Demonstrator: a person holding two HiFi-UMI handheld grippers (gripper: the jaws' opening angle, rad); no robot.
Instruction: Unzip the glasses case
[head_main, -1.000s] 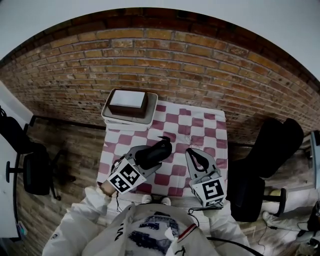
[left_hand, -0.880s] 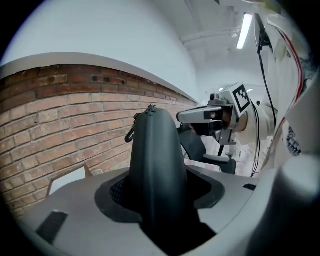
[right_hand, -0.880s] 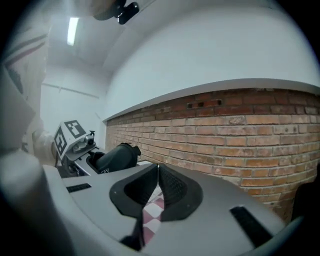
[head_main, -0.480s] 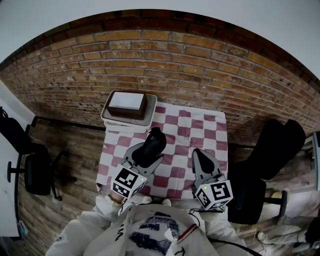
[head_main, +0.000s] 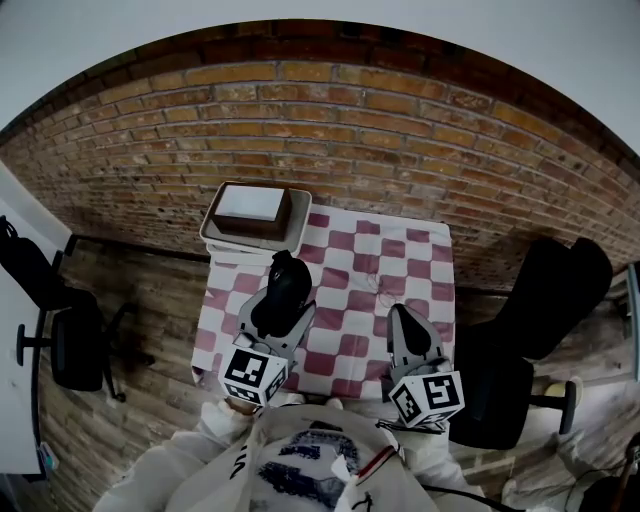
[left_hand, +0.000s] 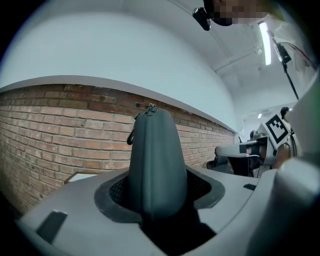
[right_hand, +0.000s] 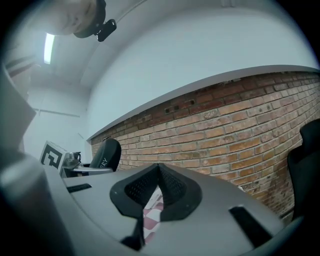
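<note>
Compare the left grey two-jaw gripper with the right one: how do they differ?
The left grey two-jaw gripper is clamped on the dark grey rounded glasses case; the right grey gripper is shut on nothing. The left one hangs over the red-and-white checked tablecloth's left half, the right near its right edge. Both point toward the brick wall.

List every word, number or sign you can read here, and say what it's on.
"ERY": pale letters on the black chair back, possibly the end of a longer word.
White jacket: the sleeve letters and chest print are too blurred to read.
Marker cubes: black-and-white square codes, no words.
Glasses case: no print shows.
</note>
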